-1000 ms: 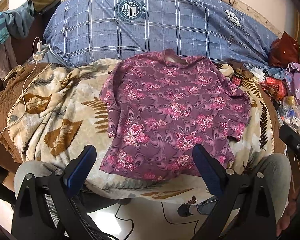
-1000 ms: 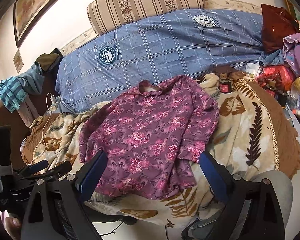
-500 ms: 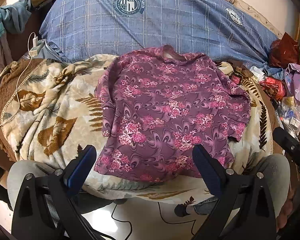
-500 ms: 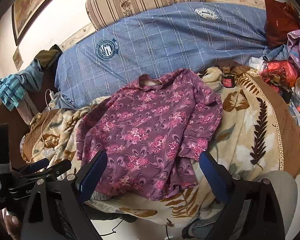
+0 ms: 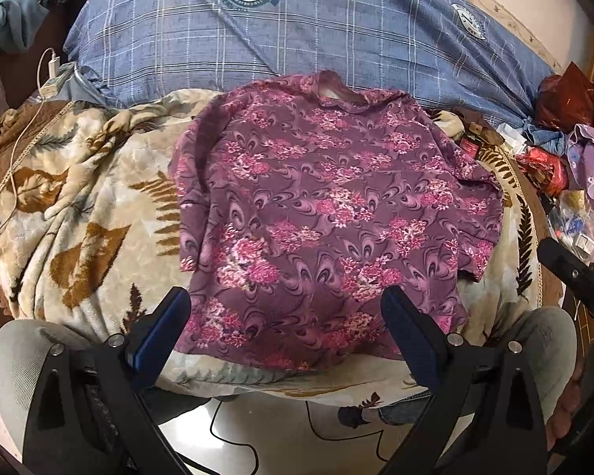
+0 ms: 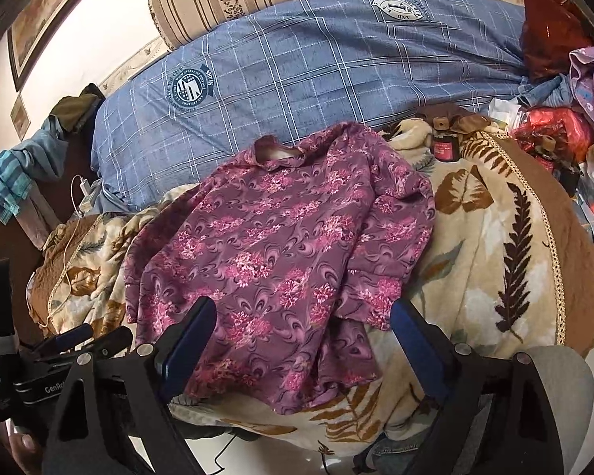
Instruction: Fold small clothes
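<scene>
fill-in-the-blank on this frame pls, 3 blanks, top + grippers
The purple floral top lies spread flat on a leaf-patterned ___ blanket.
Its neckline points toward the ___ plaid quilt.
Both the left gripper and the right gripper have jaws ___, holding nothing.

Missing words: beige; blue; open

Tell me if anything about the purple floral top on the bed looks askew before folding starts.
The purple floral top lies face up but not flat: its sleeve nearest the small dark jar is doubled back over the body, and the hem is rumpled at the blanket's edge.
</scene>
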`<state>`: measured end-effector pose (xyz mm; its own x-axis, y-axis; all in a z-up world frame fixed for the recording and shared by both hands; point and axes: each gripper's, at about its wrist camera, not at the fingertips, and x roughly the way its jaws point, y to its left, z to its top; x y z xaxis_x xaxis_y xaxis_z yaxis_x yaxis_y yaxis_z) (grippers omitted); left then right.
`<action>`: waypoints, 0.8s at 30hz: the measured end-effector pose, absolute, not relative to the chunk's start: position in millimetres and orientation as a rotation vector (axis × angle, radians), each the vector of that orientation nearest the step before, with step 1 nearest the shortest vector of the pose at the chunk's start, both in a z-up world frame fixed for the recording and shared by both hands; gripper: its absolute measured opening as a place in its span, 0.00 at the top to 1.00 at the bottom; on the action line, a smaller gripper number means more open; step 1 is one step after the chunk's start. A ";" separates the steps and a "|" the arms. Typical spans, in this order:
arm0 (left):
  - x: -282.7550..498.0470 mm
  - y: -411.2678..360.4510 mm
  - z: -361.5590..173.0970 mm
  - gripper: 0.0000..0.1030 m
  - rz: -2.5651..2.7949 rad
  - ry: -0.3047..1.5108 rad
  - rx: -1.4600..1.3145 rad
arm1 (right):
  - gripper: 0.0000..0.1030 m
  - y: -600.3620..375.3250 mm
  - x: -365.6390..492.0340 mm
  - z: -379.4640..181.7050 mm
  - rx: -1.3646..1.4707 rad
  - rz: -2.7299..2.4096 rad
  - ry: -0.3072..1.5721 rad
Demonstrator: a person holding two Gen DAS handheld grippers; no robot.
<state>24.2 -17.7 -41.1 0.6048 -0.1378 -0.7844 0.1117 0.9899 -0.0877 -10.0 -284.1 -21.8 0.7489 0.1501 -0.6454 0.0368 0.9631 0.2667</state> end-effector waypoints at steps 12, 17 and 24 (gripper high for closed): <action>60.4 -84.3 -38.5 0.05 -0.289 0.907 0.006 | 0.12 -349.7 31.1 -10.6 0.317 0.051 0.676; 82.8 -150.3 -37.2 0.05 -0.391 0.882 0.091 | 0.12 -401.4 72.7 1.9 0.356 0.033 0.682; 112.3 -259.9 -67.0 0.06 -0.617 0.960 0.185 | 0.11 -459.2 123.8 -15.9 0.451 0.023 0.659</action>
<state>112.3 -259.9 -67.0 0.4177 -0.4093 -0.8112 0.5682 0.8144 -0.1183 123.8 -459.2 -15.9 0.7941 0.1615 -0.5860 0.1203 0.9032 0.4120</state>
